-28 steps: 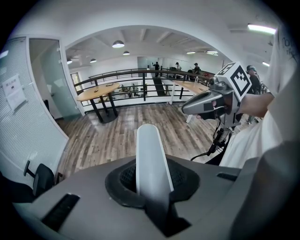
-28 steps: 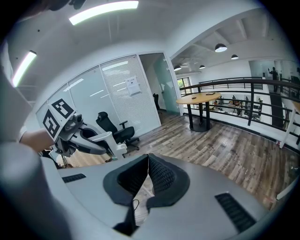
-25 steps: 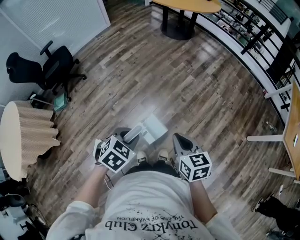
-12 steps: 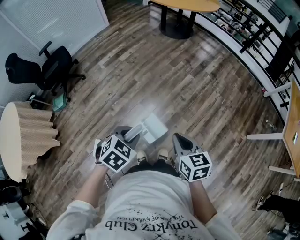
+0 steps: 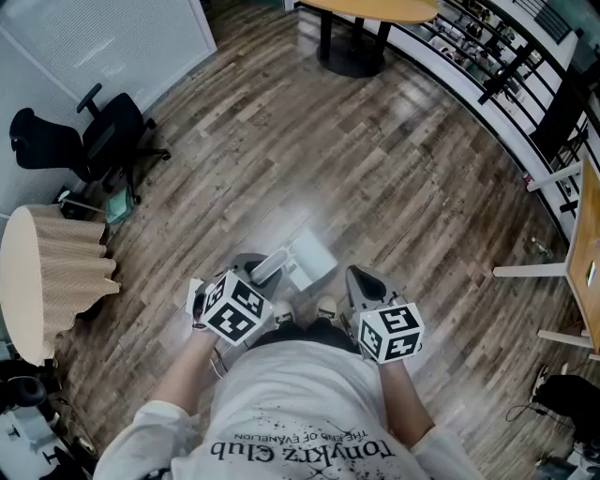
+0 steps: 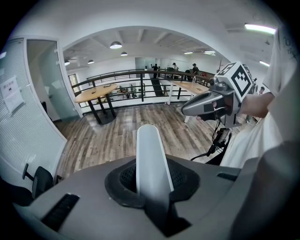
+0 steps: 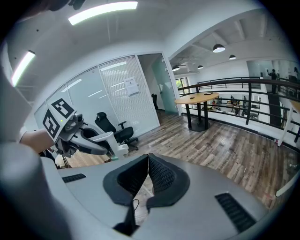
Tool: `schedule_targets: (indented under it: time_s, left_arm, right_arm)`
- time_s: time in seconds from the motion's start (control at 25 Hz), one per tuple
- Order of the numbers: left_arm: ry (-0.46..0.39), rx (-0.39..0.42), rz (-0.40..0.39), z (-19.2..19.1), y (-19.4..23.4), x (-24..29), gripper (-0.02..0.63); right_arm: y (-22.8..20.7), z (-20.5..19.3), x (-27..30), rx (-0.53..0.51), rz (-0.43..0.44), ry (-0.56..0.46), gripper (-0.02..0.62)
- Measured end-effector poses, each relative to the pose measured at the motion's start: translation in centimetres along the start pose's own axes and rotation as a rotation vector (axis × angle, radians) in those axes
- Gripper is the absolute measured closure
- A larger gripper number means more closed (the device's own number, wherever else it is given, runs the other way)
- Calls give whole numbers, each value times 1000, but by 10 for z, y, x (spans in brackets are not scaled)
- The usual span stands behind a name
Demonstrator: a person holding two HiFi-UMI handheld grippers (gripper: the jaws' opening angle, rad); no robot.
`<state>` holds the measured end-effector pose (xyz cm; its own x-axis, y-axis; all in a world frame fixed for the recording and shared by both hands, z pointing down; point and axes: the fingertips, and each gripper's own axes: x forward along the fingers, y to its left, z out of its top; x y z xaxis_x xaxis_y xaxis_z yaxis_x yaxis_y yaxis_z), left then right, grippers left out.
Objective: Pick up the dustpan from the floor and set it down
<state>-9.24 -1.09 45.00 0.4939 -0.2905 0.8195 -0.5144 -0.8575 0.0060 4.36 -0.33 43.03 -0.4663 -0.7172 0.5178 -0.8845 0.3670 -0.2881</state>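
My left gripper [image 5: 251,269] is shut on the pale grey handle [image 5: 269,266] of the dustpan [image 5: 309,256], which hangs just ahead of the person's feet over the wooden floor. In the left gripper view the handle [image 6: 151,159] stands up between the dark pads of the left gripper [image 6: 150,180]. The right gripper view shows the dustpan [image 7: 112,139] sticking out from that gripper's jaws. My right gripper [image 5: 361,279] hovers to the right of the pan, apart from it. The dark pads of the right gripper [image 7: 147,161] meet at the tips with nothing between them.
A black office chair [image 5: 94,141] and a round table with a beige cover [image 5: 47,272] stand at the left. A round wooden table [image 5: 370,9] on a black foot is at the far side, a black railing [image 5: 506,66] at the right, and white desk legs [image 5: 534,274] nearby.
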Motion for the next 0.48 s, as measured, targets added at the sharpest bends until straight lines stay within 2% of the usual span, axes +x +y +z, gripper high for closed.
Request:
schedule_targets:
  time_s: [0.48]
  left_arm:
    - [9, 18, -16, -1, -4, 13, 526]
  right_arm:
    - [-7, -8, -4, 15, -21, 27, 569]
